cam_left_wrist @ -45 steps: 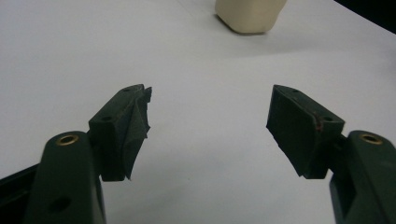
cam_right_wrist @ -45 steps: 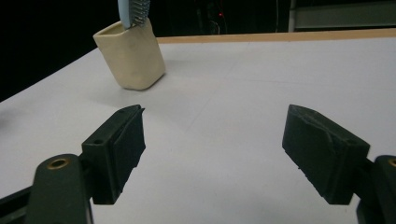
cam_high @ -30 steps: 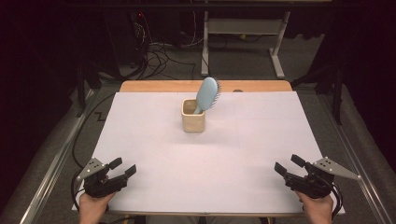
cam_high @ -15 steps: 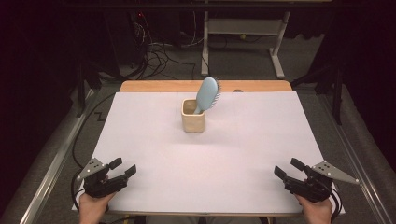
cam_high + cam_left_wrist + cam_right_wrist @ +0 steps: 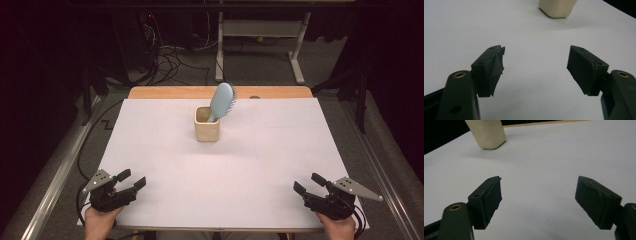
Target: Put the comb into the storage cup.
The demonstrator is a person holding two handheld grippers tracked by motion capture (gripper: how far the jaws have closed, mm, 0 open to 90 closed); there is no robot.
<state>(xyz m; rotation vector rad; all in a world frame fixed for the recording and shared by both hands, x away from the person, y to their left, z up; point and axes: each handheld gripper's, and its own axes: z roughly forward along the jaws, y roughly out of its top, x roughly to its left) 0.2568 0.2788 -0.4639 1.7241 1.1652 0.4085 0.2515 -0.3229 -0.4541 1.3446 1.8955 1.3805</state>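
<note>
Standing in the middle of the far half of the white sheet point(image 5: 165, 150), the cream square cup point(image 5: 207, 129) serves as the landmark for everything else. A light blue hairbrush point(image 5: 222, 101) sits in that cup handle-down, its oval head rising above the rim and leaning toward the cup's right and far side, with the bristles showing along its right edge. Beyond the cup, a strip of the wooden table point(image 5: 165, 92) shows past the sheet's far edge.

Well apart from the cup, toward the near left corner of the sheet, the left gripper point(image 5: 131, 180) is held in a hand point(image 5: 97, 222), pointing roughly toward the cup. In the left gripper view its jaws stand wide apart with only bare sheet between them, and the cup's base point(image 5: 557, 8) lies ahead at the top of that view.

Equally far from the cup, toward the near right corner, the right gripper point(image 5: 309, 183) is held in the other hand point(image 5: 340, 227), angled toward the cup. In the right gripper view its jaws are spread wide too, nothing between them, and the cup point(image 5: 487, 133) appears at the upper left, tilted by the camera's turn.
</note>
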